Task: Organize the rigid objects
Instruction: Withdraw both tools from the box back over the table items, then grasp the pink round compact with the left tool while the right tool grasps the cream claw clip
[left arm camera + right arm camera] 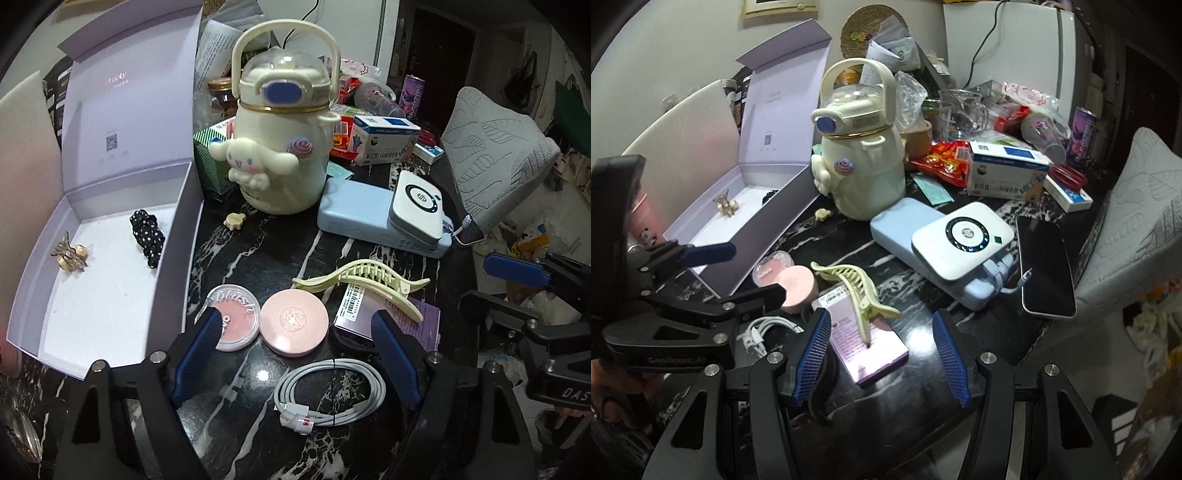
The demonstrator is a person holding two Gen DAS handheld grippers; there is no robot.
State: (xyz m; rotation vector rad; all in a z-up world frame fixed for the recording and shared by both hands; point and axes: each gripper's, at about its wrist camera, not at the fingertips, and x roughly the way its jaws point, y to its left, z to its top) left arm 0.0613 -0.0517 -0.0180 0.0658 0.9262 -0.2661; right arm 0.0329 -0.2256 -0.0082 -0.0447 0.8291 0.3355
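An open lilac box (122, 295) (798, 206) stands at the left and holds a gold claw clip (71, 256) (726, 206) and a black dotted scrunchie (147, 234). My left gripper (295, 332) is open just above a blush pan (234, 317) and a pink round compact (294, 321). A cream hair claw (365, 282) (858, 291) rests on a purple card box (866, 336). My right gripper (881, 325) is open around that box and claw. A small cream clip (233, 220) lies by the kettle-shaped bottle (280, 147).
A coiled white cable (328, 398) lies under my left gripper. A blue power bank with a white charger (962, 240) on top, a black phone (1047, 264), medicine boxes, snack packs and glasses crowd the marble table (258, 258). A cushioned chair (1137, 229) stands right.
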